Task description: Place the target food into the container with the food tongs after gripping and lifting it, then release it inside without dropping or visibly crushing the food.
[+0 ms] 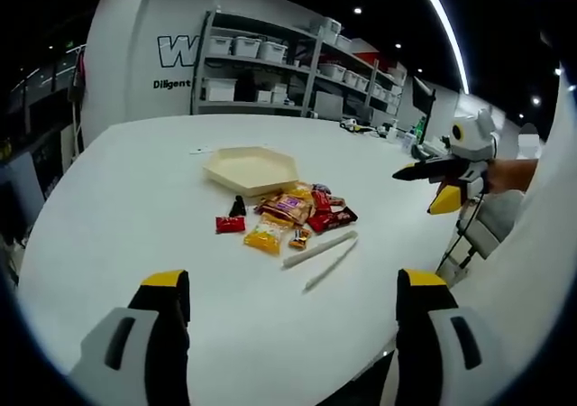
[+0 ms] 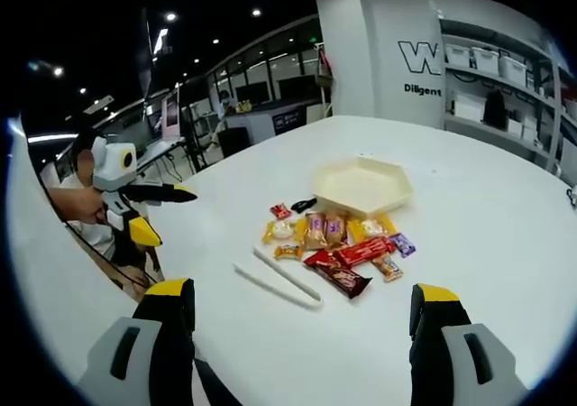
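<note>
Seen along the left gripper [image 1: 287, 320], the white counter [image 1: 117, 207] runs wide and bare on its left side out to a rounded rim, and a broad empty stretch lies between the jaws and the things at its middle. There a pale hexagonal container [image 1: 251, 169] sits with nothing in it, and just in front of it lies a loose cluster of wrapped snacks [image 1: 287, 215], a small red packet [image 1: 230, 225] at its left end. The white food tongs [image 1: 320, 251] lie flat on the near right of the cluster, close beside it, with nothing holding them. The left gripper's jaws stand wide apart and bare, low over the near edge of the counter. Further right, the right gripper [image 1: 431, 182] hangs past the counter's right edge, held out level in a person's hand [image 1: 509, 174] and pointing in toward the middle. In the right gripper view the same tongs [image 2: 278, 275] lie nearest its jaws, the snacks [image 2: 338, 241] beyond them and the container [image 2: 362, 187] behind; the right gripper [image 2: 302, 325] has its jaws spread wide and empty too. Open counter extends to the right of the pile. Grey shelving with bins [image 1: 288, 63] stands against the far wall.
</note>
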Action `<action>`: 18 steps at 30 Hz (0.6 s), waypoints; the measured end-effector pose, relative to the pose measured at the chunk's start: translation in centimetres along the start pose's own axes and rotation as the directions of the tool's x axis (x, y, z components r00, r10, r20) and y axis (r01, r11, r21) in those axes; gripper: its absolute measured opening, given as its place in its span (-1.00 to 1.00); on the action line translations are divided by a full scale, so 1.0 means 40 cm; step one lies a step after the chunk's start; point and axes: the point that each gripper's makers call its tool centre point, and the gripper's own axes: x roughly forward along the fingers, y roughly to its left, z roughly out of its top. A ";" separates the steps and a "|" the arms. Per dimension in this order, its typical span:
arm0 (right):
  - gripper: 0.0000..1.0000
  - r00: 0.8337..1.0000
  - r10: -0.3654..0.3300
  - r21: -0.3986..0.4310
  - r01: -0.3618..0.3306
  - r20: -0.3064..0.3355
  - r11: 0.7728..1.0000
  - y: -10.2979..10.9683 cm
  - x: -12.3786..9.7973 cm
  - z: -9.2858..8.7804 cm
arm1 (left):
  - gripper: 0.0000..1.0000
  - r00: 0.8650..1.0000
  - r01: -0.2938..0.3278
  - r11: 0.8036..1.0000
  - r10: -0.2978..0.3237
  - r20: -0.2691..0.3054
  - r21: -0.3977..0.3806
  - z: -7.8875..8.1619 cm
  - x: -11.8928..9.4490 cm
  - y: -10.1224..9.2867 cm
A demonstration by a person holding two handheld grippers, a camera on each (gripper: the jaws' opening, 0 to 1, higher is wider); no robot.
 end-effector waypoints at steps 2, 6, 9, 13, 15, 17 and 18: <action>0.98 1.000 0.003 0.004 -0.003 0.001 1.000 0.001 0.000 0.000 | 0.87 1.000 -0.001 1.000 0.001 -0.001 -0.001 -0.001 0.000 0.003; 0.98 1.000 -0.006 0.028 0.005 0.022 1.000 -0.010 -0.006 0.008 | 0.87 1.000 -0.001 1.000 0.001 -0.001 -0.004 -0.001 0.001 -0.001; 0.98 0.999 -0.009 0.041 0.008 0.031 0.999 -0.013 -0.006 0.009 | 0.86 1.000 0.004 1.000 -0.004 -0.006 0.007 -0.004 0.000 -0.006; 0.98 1.000 -0.009 0.041 0.008 0.025 0.999 -0.013 -0.005 0.001 | 0.84 1.000 0.007 1.000 -0.007 -0.012 0.008 -0.010 0.002 -0.006; 0.98 1.000 -0.006 0.046 0.005 0.023 0.999 -0.012 -0.004 -0.003 | 0.83 1.000 0.009 1.000 -0.009 -0.013 0.008 -0.010 0.004 -0.008; 0.98 1.000 -0.002 0.048 0.001 0.019 0.999 -0.010 -0.002 -0.007 | 0.82 1.000 0.014 1.000 -0.014 -0.017 0.010 -0.009 0.009 -0.011; 0.98 1.000 0.000 0.049 -0.001 0.018 0.999 -0.010 -0.001 -0.009 | 0.82 1.000 0.014 1.000 -0.014 -0.021 0.015 -0.008 0.013 -0.011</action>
